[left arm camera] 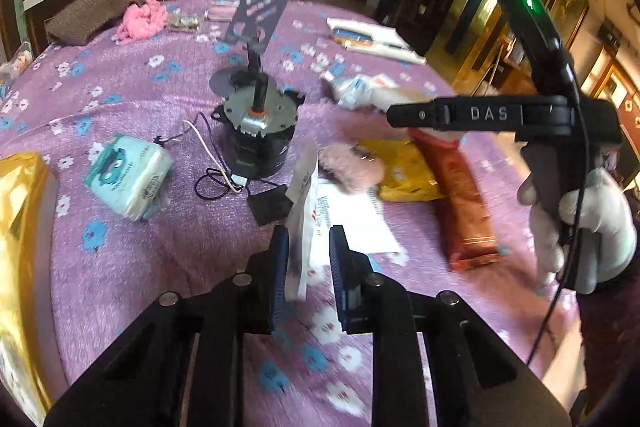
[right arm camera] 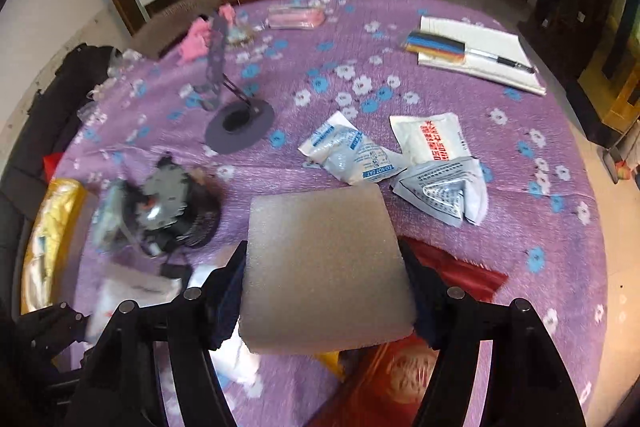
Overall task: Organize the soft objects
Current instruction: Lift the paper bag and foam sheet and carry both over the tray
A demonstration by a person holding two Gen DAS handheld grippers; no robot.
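Cluttered purple floral tablecloth (right arm camera: 400, 27), wood-panelled room.

On the table (right arm camera: 520, 227), the notebook (right arm camera: 488, 55) lies behind the sachets (right arm camera: 360, 155), the motor (right arm camera: 172, 215) to their left.

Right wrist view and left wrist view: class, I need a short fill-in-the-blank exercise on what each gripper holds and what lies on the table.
1. The right gripper is shut on a grey ____ block.
2. The tablecloth is ____ with blue and white flowers.
3. The left gripper holds a thin ____ packet.
4. The hand holding the right gripper wears a white ____.

Missing words: foam; purple; white; glove
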